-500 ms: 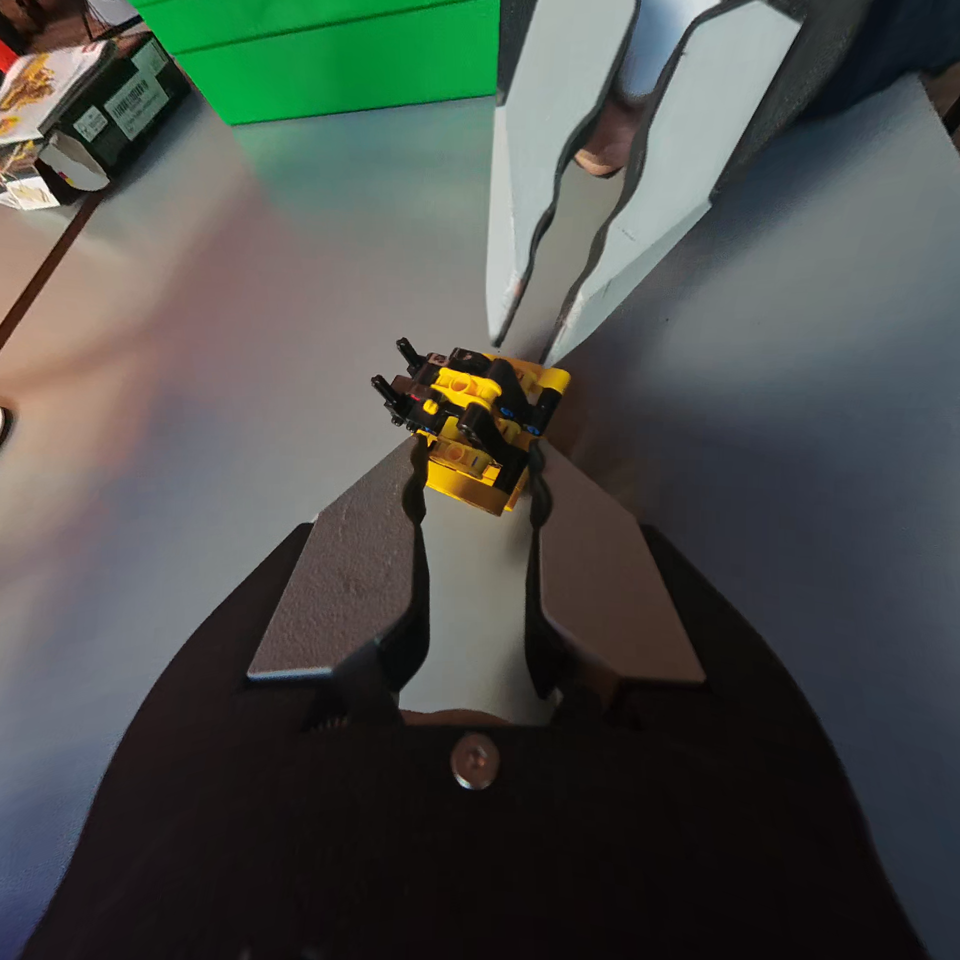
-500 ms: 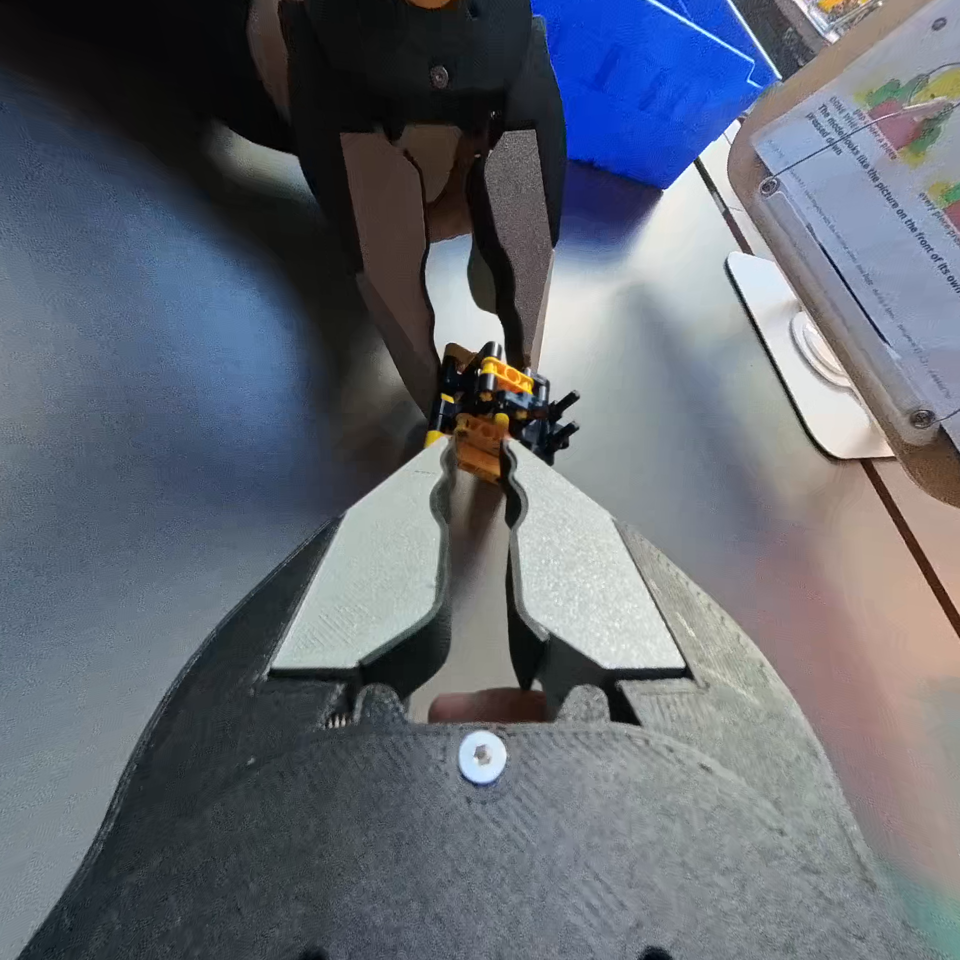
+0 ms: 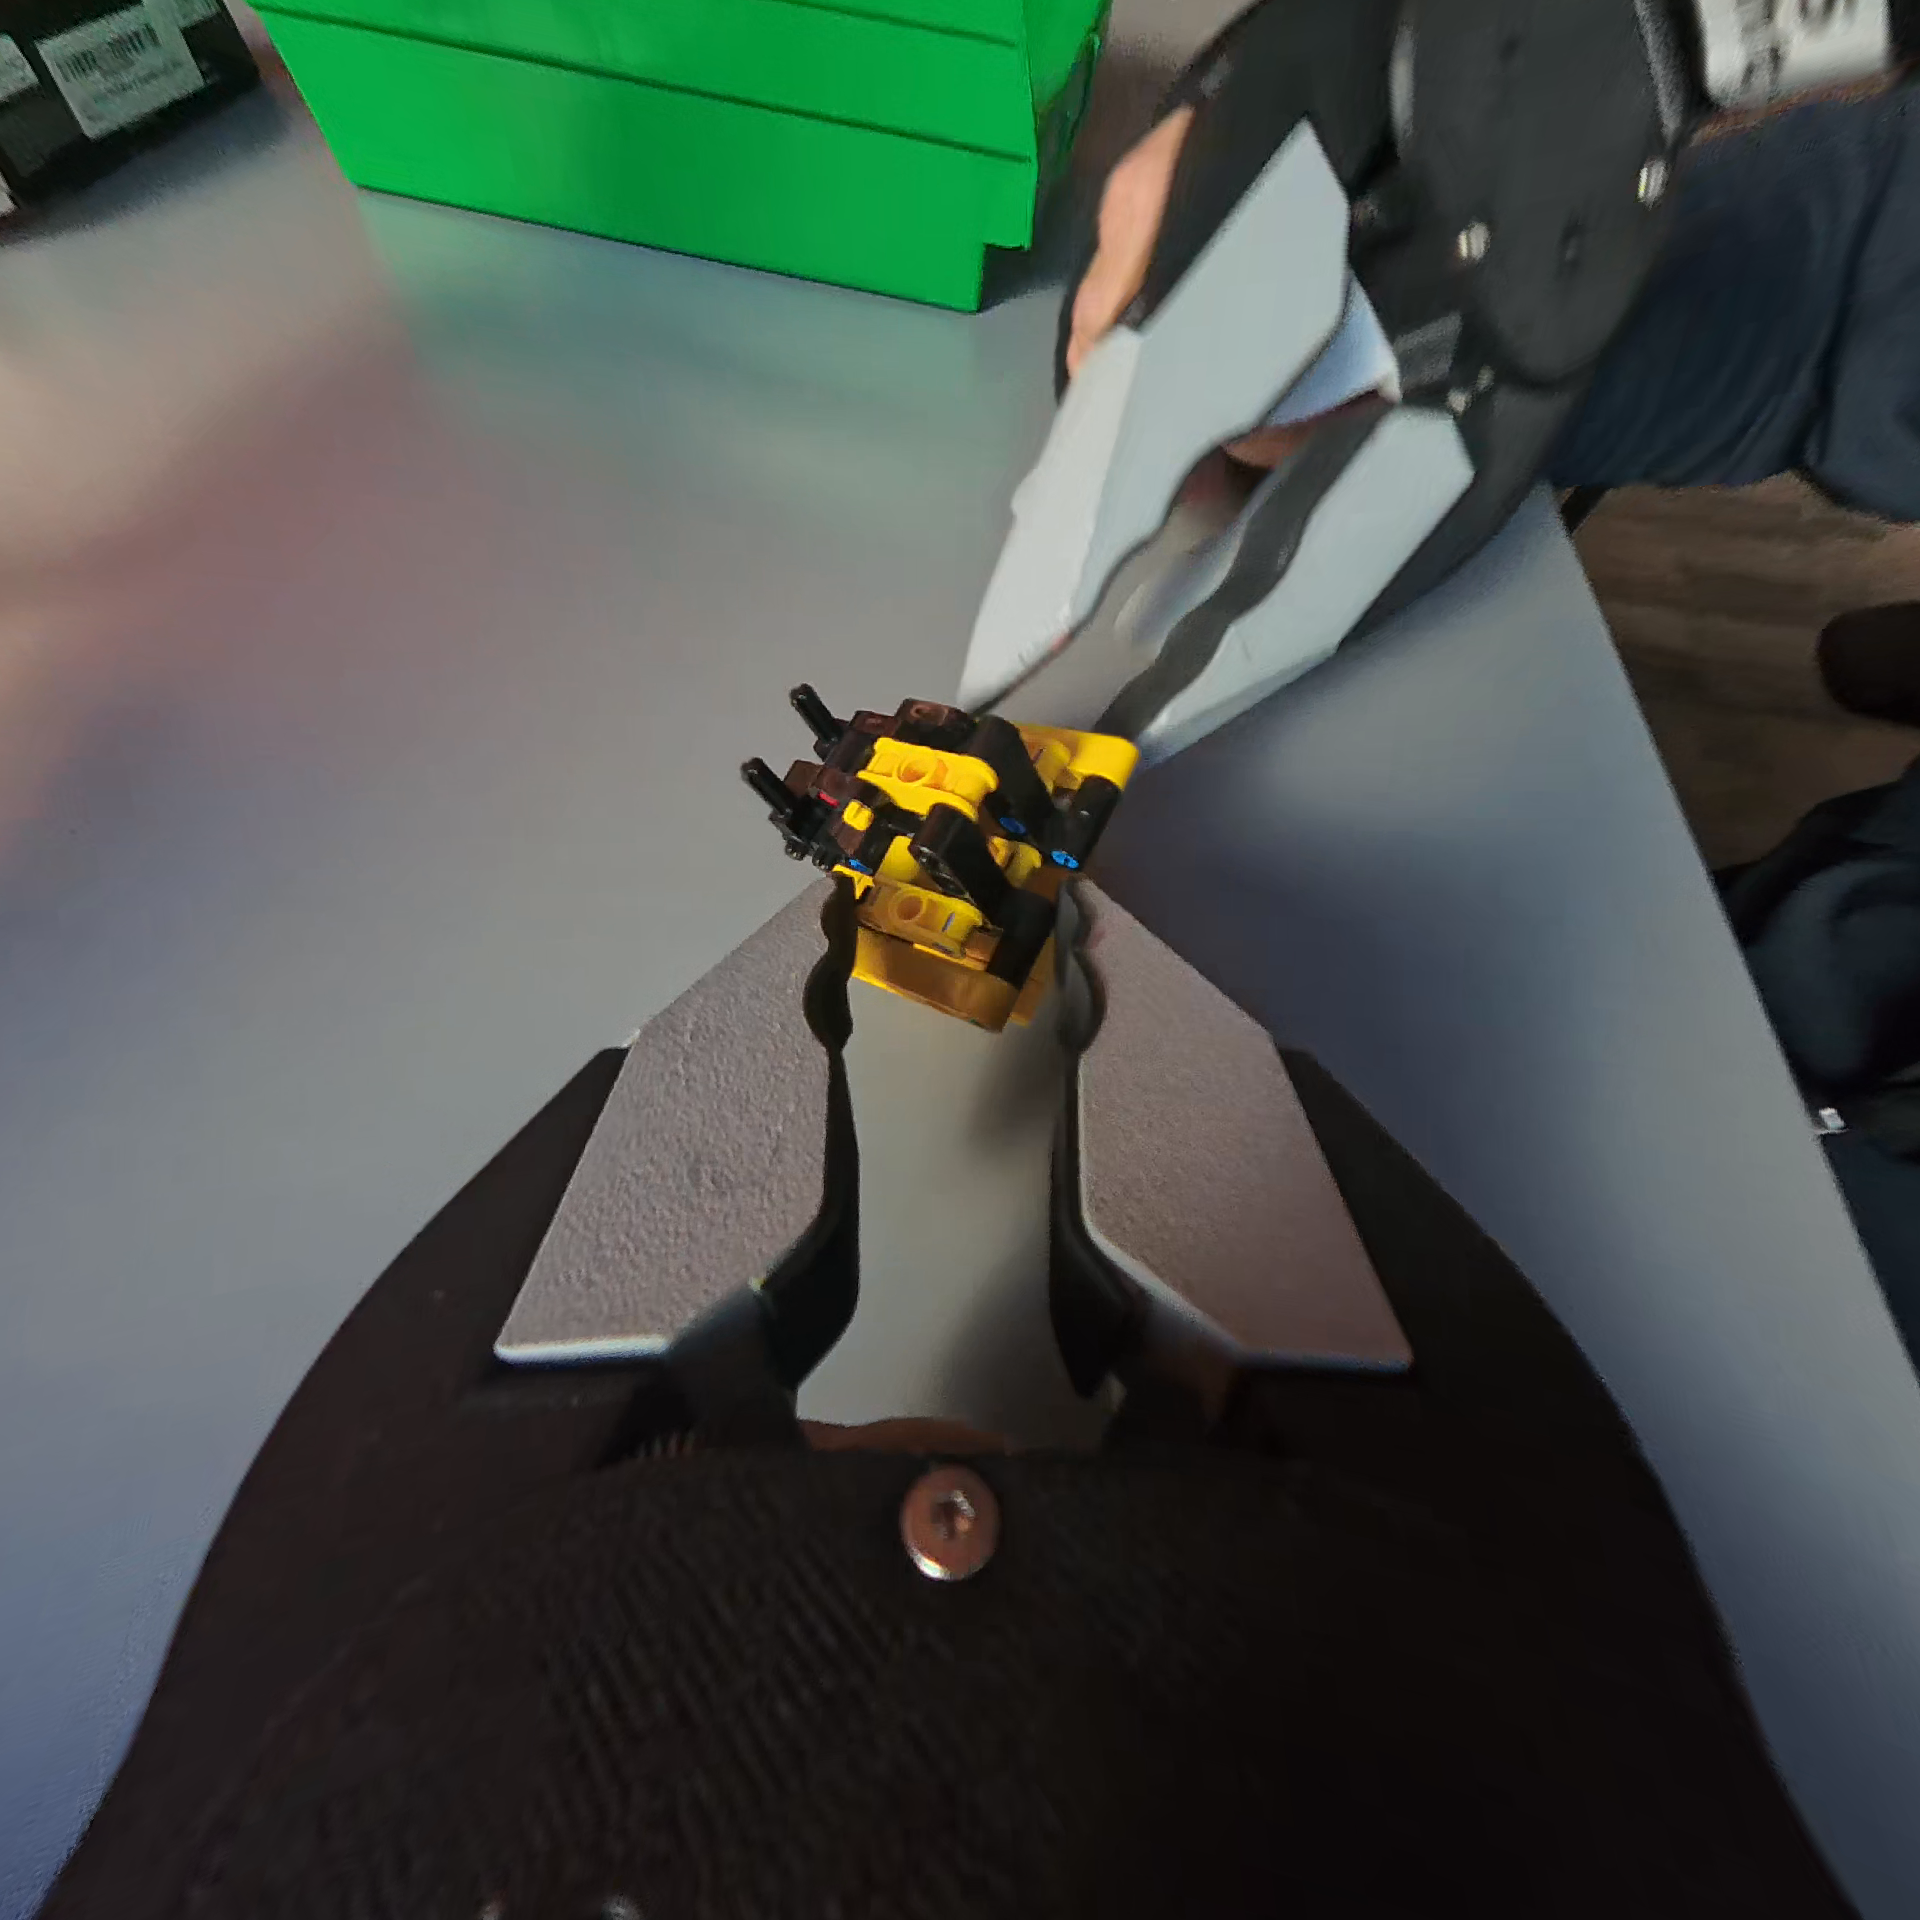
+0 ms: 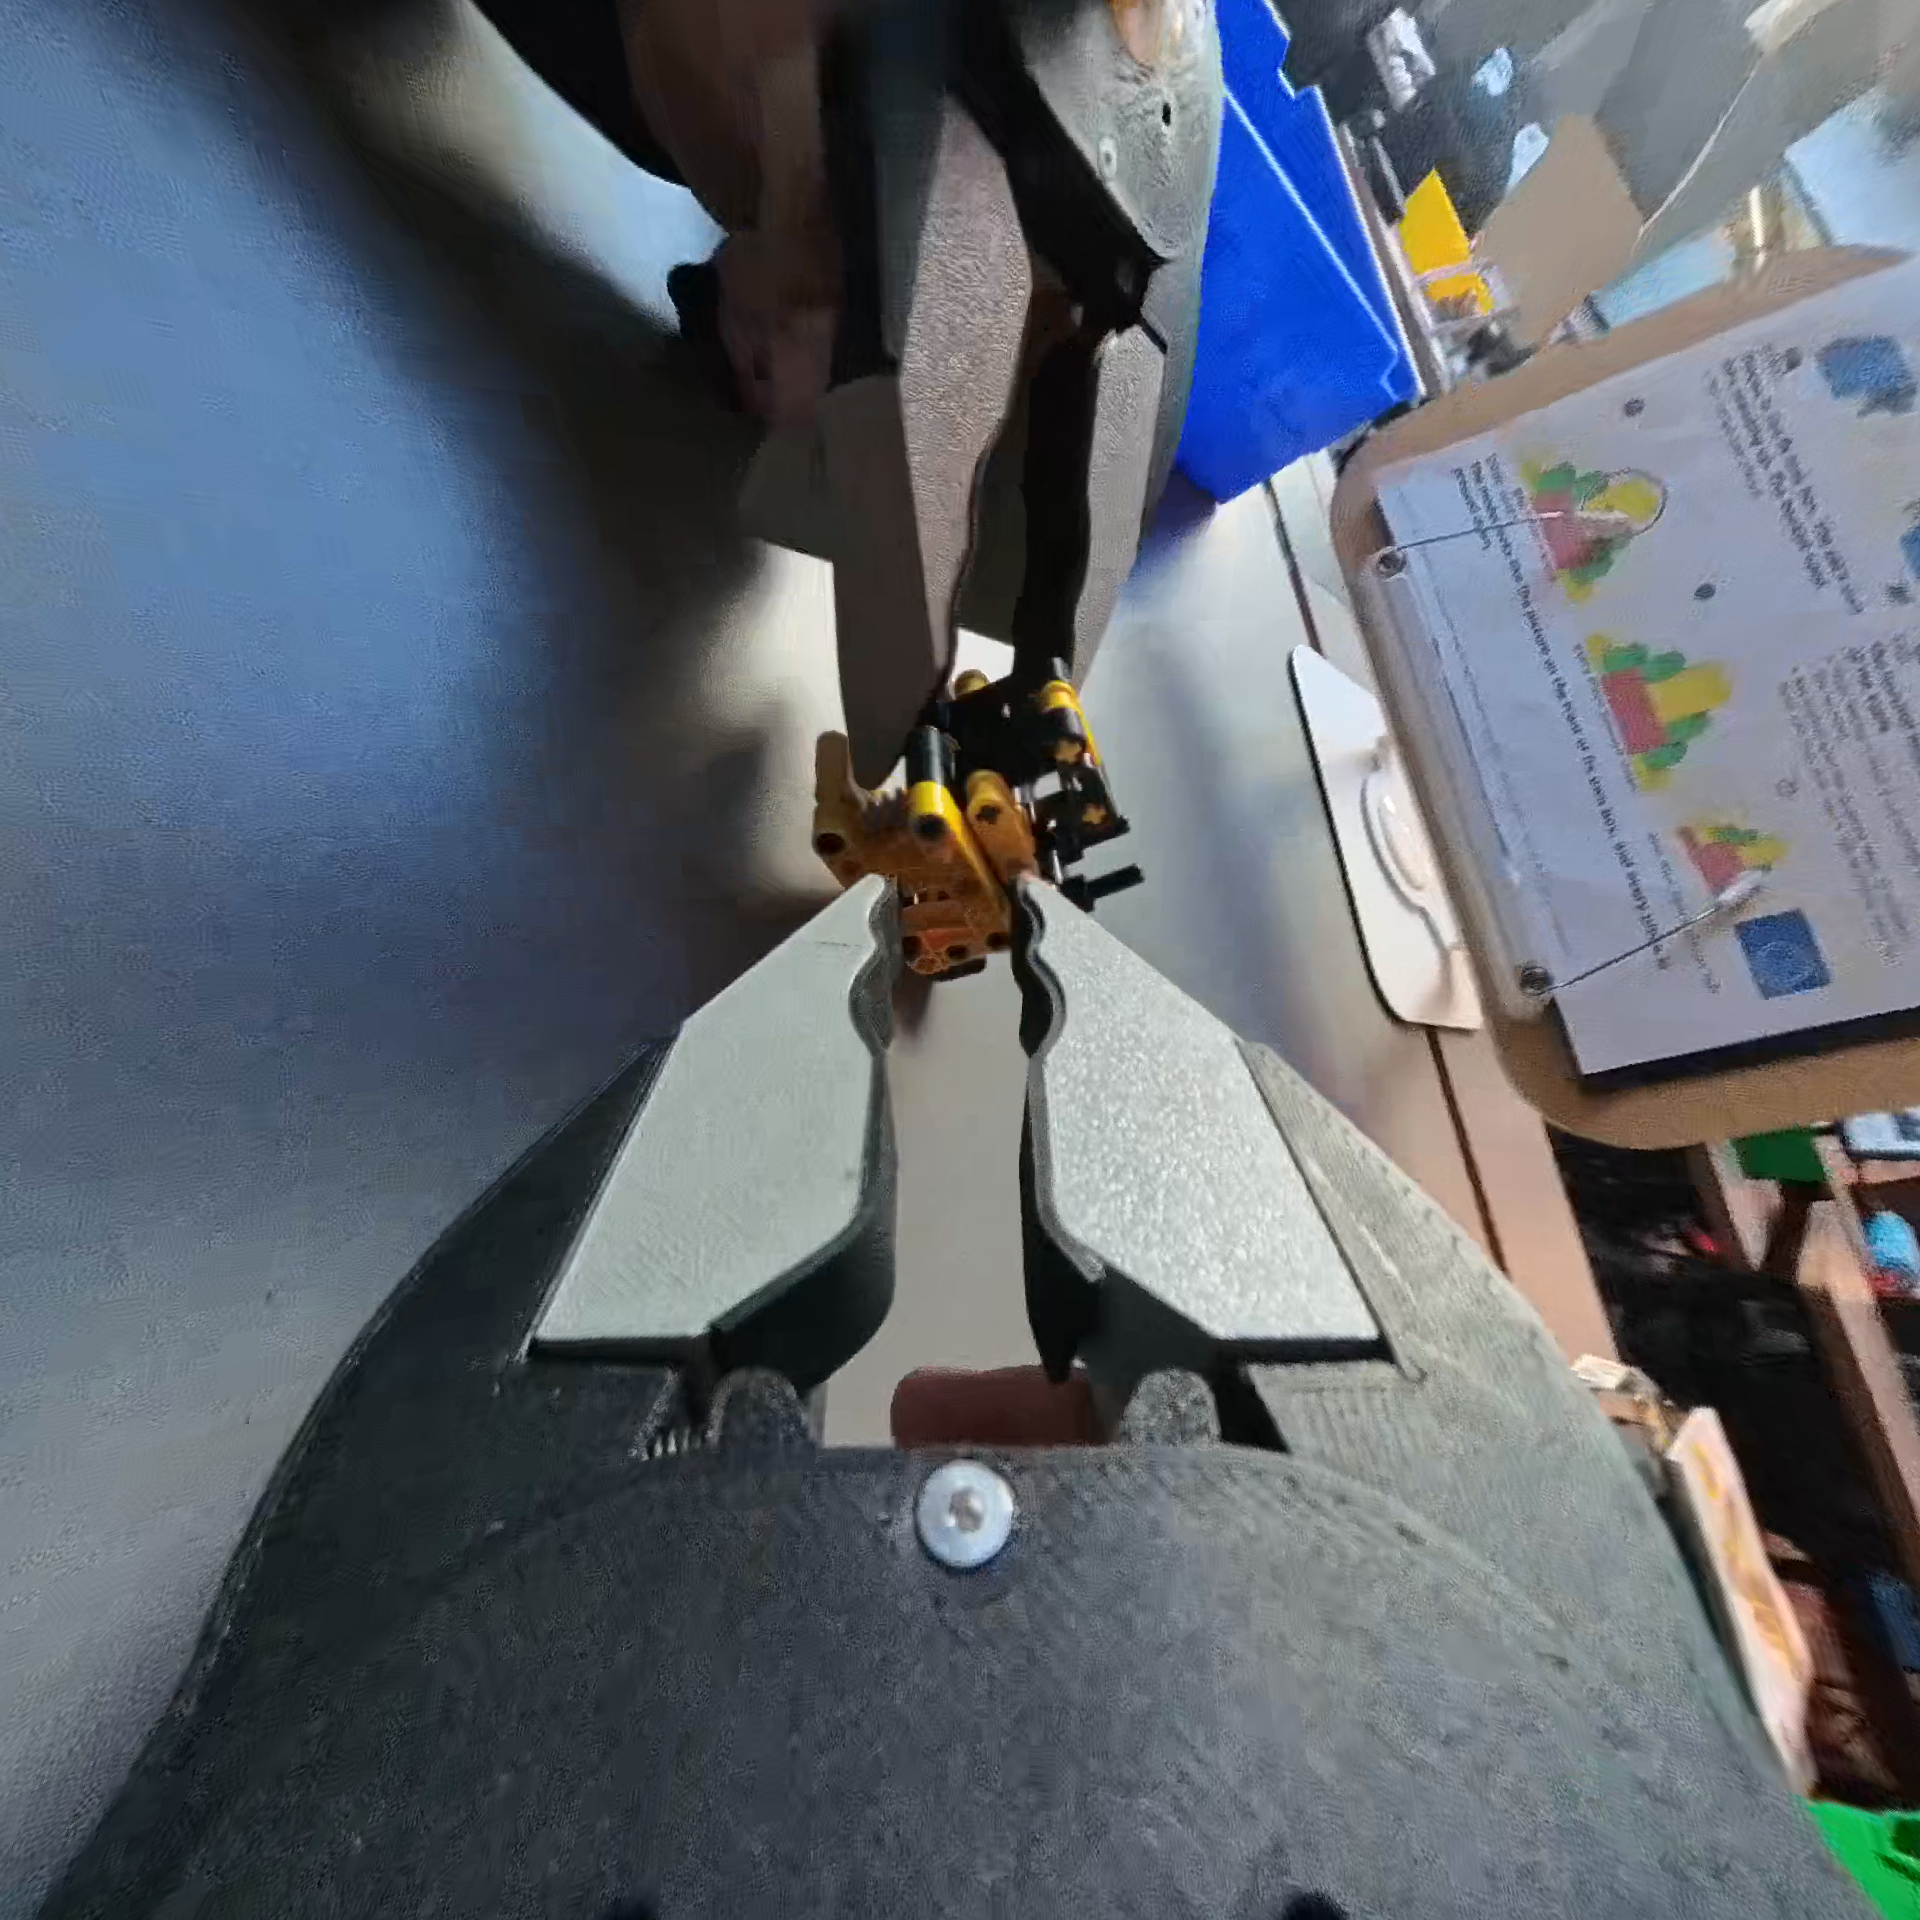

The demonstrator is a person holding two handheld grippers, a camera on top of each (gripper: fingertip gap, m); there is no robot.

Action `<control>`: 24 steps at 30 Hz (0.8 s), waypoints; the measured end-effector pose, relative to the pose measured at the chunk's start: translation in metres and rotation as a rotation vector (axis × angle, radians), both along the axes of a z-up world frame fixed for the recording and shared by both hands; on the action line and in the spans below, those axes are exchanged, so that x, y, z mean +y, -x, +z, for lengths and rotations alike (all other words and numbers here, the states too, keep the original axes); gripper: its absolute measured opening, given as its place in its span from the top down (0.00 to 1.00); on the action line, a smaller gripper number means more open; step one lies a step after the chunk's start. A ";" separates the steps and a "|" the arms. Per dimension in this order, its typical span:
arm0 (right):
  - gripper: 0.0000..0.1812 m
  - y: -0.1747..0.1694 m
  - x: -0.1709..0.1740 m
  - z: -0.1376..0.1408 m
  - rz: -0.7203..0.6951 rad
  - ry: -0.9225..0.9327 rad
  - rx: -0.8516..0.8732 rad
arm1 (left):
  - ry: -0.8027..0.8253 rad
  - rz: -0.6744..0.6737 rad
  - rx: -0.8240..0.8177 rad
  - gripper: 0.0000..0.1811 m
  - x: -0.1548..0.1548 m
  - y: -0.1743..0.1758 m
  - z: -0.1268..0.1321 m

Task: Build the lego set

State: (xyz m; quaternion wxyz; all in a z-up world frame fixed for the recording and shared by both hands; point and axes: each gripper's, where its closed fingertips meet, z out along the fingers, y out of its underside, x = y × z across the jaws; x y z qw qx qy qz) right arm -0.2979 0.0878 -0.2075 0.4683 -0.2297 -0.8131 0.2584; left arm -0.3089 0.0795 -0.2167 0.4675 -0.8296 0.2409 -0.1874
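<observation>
In the left wrist view, the far grey-fingered right gripper (image 3: 1049,717) has swung from upright to slanting in from the right. The yellow-and-black lego assembly (image 4: 971,821) has rolled, showing another face in the right wrist view.

Yellow-and-black lego assembly (image 3: 940,852), green bin (image 3: 717,125), seemingly grey table (image 3: 416,623).

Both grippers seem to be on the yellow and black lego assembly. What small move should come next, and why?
Probably a gentle squeeze of the two grippers toward each other to seat the parts. The left gripper is clamped on one end of the lego assembly, the right gripper pinches the opposite end, and it is held above the grey table. Whether any joint is loose cannot be told.
</observation>
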 end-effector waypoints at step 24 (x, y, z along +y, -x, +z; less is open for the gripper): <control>0.97 0.002 -0.010 0.019 0.042 0.238 -0.055 | -0.386 0.079 0.458 1.00 0.003 -0.010 0.041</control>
